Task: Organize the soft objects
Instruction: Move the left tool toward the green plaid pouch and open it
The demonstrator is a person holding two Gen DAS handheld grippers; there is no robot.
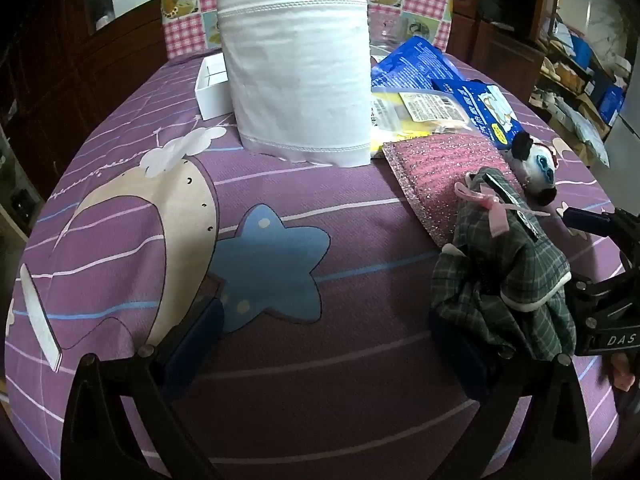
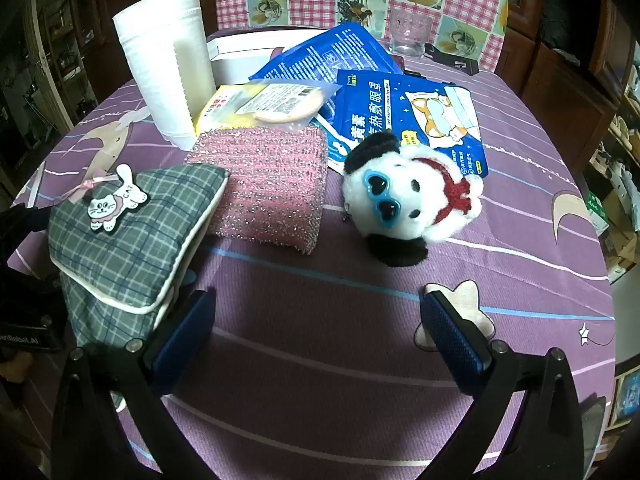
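Soft objects lie grouped toward the far half of the table [image 2: 360,360], on its purple cloth: a plaid pouch [image 2: 128,240] with a cat patch, touching a pink glitter sponge [image 2: 264,188], and a panda plush [image 2: 412,200] just beside the sponge. Behind them stand a white paper roll [image 2: 168,64] and blue packets [image 2: 408,112]. Left gripper [image 1: 324,340]: fingers spread wide, nothing between them, pouch beside one finger. Right gripper [image 2: 316,332]: fingers likewise spread wide over bare cloth, holding nothing.
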